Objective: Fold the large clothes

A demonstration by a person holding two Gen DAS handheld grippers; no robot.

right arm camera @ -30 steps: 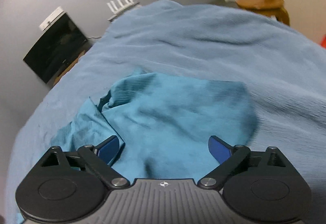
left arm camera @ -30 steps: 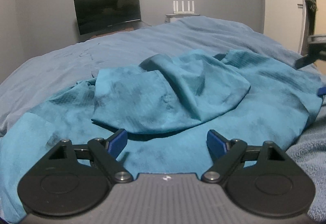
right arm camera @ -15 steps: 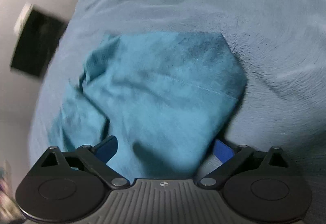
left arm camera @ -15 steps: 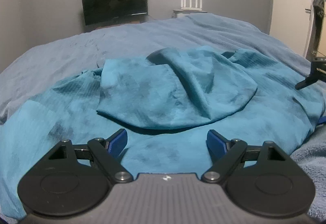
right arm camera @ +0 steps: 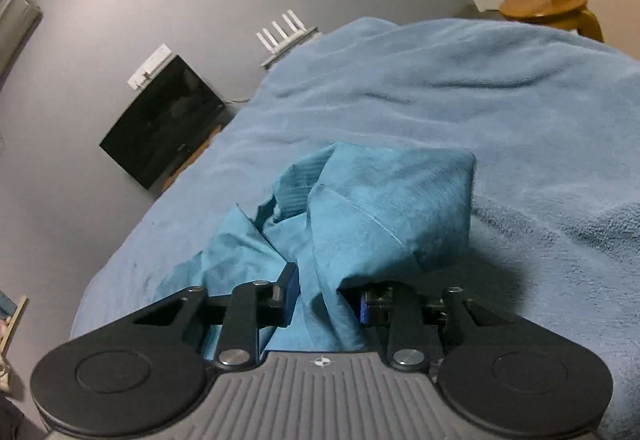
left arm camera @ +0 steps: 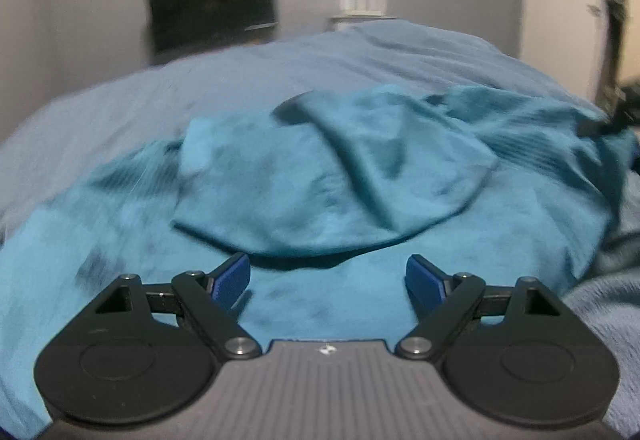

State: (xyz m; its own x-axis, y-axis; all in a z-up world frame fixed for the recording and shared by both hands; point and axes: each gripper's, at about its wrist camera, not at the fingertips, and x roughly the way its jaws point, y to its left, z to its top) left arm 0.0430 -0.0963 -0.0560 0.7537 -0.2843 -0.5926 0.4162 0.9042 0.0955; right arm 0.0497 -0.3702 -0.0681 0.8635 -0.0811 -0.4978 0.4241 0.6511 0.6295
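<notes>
right claw closing on teal garment

teal garment (left arm camera: 320,200) rumpled across blue blanket (right arm camera: 460,88) on the bed, one flap doubled over the middle; left gripper (left arm camera: 327,280) spread wide, low over the near hem, pads clear of cloth; right gripper (right arm camera: 326,300) just been narrowing, a bunched fold of garment between its pads, seemingly pinched; dark monitor (right arm camera: 164,128) by the grey wall; wooden stool (right arm camera: 548,6) far right.

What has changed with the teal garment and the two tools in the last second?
The right hand-held gripper has just been closing its jaws on a bunched edge of the teal garment, which now rises in a fold between them. The left hand-held gripper stayed wide open above the garment, gripping nothing. The blue blanket lies as before.
</notes>
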